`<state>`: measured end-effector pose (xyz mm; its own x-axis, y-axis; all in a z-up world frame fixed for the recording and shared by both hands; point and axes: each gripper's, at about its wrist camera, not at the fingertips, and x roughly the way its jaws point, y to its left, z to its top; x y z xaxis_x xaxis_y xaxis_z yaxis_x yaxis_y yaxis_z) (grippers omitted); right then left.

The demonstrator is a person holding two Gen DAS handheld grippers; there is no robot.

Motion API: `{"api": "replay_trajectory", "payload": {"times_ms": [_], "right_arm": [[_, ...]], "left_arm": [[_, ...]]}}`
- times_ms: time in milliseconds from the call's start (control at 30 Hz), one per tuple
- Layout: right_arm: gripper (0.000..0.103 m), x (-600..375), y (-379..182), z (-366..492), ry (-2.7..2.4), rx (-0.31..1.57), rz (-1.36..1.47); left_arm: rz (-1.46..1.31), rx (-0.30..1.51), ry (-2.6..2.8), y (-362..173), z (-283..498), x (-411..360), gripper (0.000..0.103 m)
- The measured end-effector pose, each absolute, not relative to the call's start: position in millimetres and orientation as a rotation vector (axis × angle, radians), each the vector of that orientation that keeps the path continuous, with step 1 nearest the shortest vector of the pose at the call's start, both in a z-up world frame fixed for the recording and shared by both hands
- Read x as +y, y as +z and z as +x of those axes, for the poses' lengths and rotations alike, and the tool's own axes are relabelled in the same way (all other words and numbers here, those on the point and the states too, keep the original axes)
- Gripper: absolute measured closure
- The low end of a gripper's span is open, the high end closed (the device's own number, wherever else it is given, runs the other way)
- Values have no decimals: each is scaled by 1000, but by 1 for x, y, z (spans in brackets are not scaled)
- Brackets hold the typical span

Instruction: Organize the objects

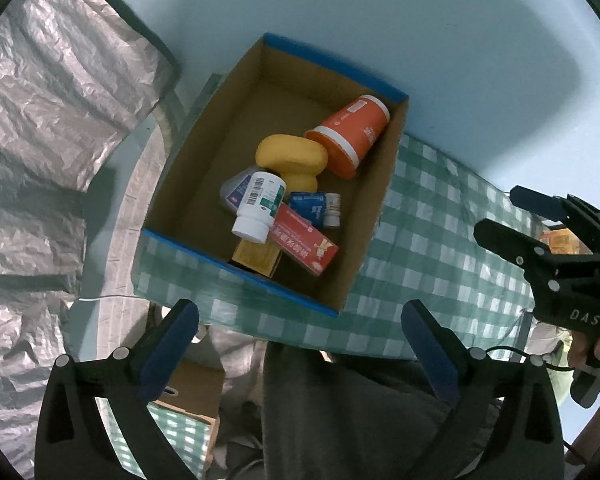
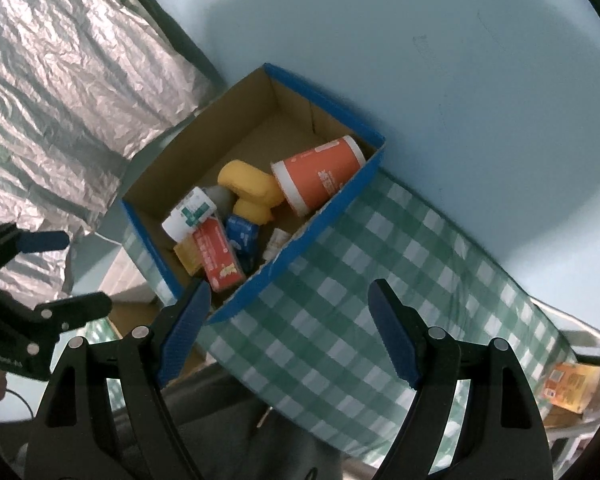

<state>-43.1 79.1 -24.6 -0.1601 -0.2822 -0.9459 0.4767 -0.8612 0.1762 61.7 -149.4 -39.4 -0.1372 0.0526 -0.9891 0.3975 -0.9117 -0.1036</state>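
Note:
A blue-rimmed cardboard box (image 1: 188,160) stands on the green checked tablecloth (image 1: 428,248); it also shows in the right wrist view (image 2: 324,216). In it lie an orange cup (image 1: 350,136) on its side, a yellow sponge-like block (image 1: 292,158), a white pill bottle (image 1: 258,208), a red carton (image 1: 304,246), a small blue box (image 1: 308,206) and a yellow carton (image 1: 256,258). My left gripper (image 1: 300,344) is open and empty, held back from the box's near edge. My right gripper (image 2: 290,328) is open and empty, near the box's front corner; it also shows at the right of the left wrist view (image 1: 512,212).
Crinkled silver foil sheeting (image 1: 48,120) hangs at the left. A pale blue wall (image 1: 420,20) rises behind the table. An orange packet (image 2: 572,388) lies low at the right. Another cardboard box (image 1: 192,396) sits below the table's edge.

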Motion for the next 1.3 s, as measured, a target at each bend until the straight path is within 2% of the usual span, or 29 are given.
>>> {"api": "replay_trajectory", "payload": {"times_ms": [1300], "right_arm": [[22, 81, -30, -28, -2053, 220, 1666]], "left_arm": [[1925, 440, -2090, -47, 73, -141, 1]]}}
